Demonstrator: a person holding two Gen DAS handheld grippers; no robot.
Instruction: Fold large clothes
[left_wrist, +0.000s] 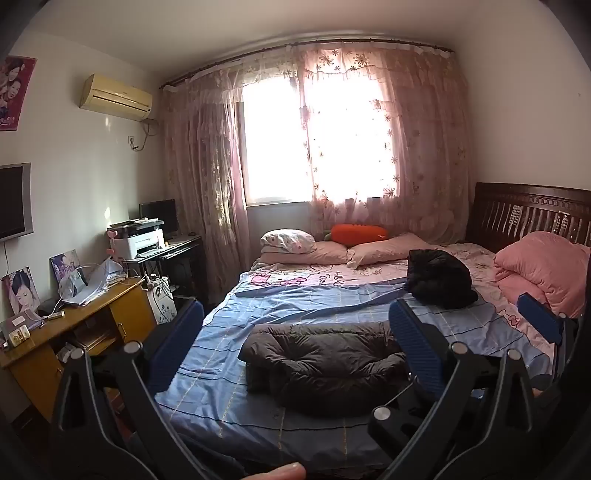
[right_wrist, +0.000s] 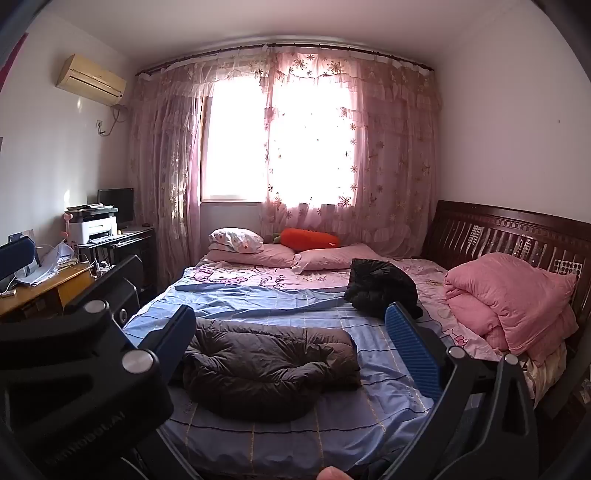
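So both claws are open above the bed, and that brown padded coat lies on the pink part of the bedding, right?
Not quite. Both the left claw and the right claw are open above the bed, but the brown padded coat lies on the blue sheet, not the pink part. The right wrist view shows it clearly.

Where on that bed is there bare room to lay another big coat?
Bare blue sheet lies between the brown jacket and the pillows, and along the near edge. The right side is crowded: black jacket and pink quilt.
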